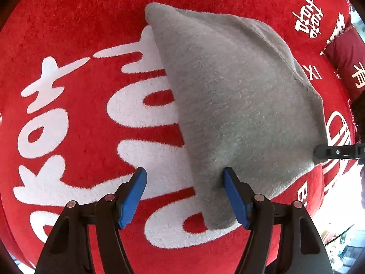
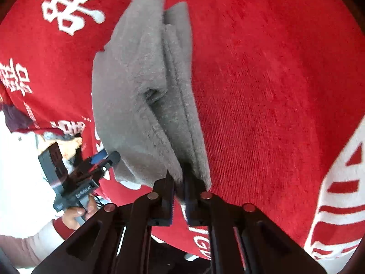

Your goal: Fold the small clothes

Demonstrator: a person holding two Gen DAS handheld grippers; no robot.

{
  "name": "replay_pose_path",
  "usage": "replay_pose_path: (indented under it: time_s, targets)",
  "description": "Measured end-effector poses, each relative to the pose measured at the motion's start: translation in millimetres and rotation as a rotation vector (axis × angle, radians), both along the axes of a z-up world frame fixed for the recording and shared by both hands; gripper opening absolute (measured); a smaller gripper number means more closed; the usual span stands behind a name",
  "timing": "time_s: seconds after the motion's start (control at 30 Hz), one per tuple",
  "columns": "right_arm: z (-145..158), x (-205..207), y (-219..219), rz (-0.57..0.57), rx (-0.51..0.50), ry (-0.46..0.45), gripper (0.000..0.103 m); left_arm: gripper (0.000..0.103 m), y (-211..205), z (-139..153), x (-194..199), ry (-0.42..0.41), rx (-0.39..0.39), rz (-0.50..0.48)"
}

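Red cloth (image 1: 79, 34) with white characters covers the surface. Grey garment (image 1: 239, 102) lies on it, bunched, its near corner lifted. Right gripper (image 2: 179, 182) pinched tight on that corner's layered edge. Left gripper (image 1: 184, 178) points steeply down over the near hem, jaws spread, nothing caught. To fold cleanly: seat the hem between the left pads, close, then carry both corners across level.

A grey fleecy cloth (image 1: 239, 114) hung in loose doubled layers above a red blanket (image 1: 79, 34), one corner lifted, its far end drooping.
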State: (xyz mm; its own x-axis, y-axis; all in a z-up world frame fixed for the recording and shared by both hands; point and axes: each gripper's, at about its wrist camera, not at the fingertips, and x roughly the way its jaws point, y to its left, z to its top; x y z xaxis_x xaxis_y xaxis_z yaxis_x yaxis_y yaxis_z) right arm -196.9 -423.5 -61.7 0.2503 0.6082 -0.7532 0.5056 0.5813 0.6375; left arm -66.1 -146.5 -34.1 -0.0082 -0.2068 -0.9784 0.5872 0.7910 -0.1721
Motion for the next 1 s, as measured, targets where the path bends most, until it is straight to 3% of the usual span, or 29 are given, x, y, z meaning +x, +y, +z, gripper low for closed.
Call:
replay_pose_path:
  time_s: [0.2,0.43,0.63,1.0]
  targets:
    - [18.2,2.9,2.4,0.002,-0.053,0.017,0.016,0.071,7.5,11.7,-1.7,0.03,0.031,0.027]
    - [24.8,5.4,4.1,0.001,-0.104,0.048,0.043,0.071,12.1,17.4,1.4,0.096,0.015,0.098]
    - [29.2,1.6,3.5,0.018,-0.13,0.056,0.046,0.071,9.5,22.1,1.3,0.103,-0.003,0.103]
    - [30.8,6.2,-0.5,0.009,-0.146,0.052,0.049,0.072,-8.4,19.0,1.2,0.08,0.034,0.088]
